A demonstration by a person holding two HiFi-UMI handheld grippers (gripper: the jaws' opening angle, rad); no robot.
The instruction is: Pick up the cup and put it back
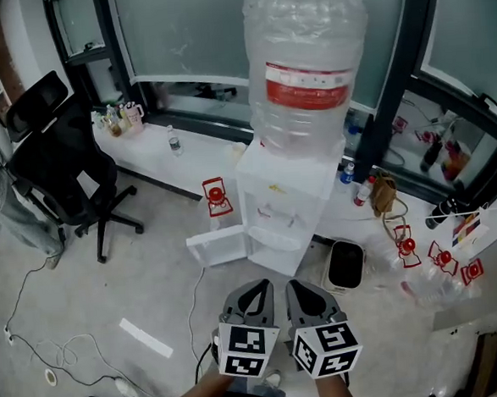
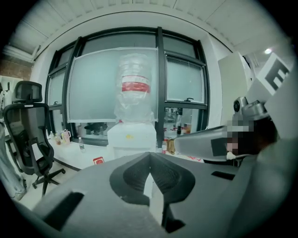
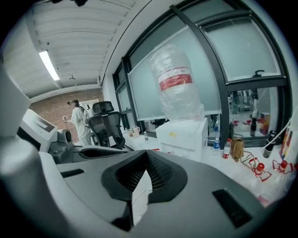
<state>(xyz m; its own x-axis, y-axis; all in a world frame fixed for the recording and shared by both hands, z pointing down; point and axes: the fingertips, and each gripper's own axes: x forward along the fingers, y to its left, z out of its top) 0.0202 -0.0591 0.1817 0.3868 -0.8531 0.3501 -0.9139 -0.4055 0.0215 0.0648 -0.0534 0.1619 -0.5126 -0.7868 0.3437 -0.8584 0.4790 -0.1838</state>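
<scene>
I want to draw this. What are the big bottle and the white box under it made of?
The big bottle looks like clear, shiny plastic, wrapped in crinkly film. The white box looks smooth and matte. It could be hard plastic or painted metal; I can't tell which.

I see the floor [image 1: 152, 272] carrying a white water dispenser [image 1: 287, 208] mid-room, a black office chair [image 1: 64, 176] toward the left, and loose cables [image 1: 47, 352] nearer me.
</scene>
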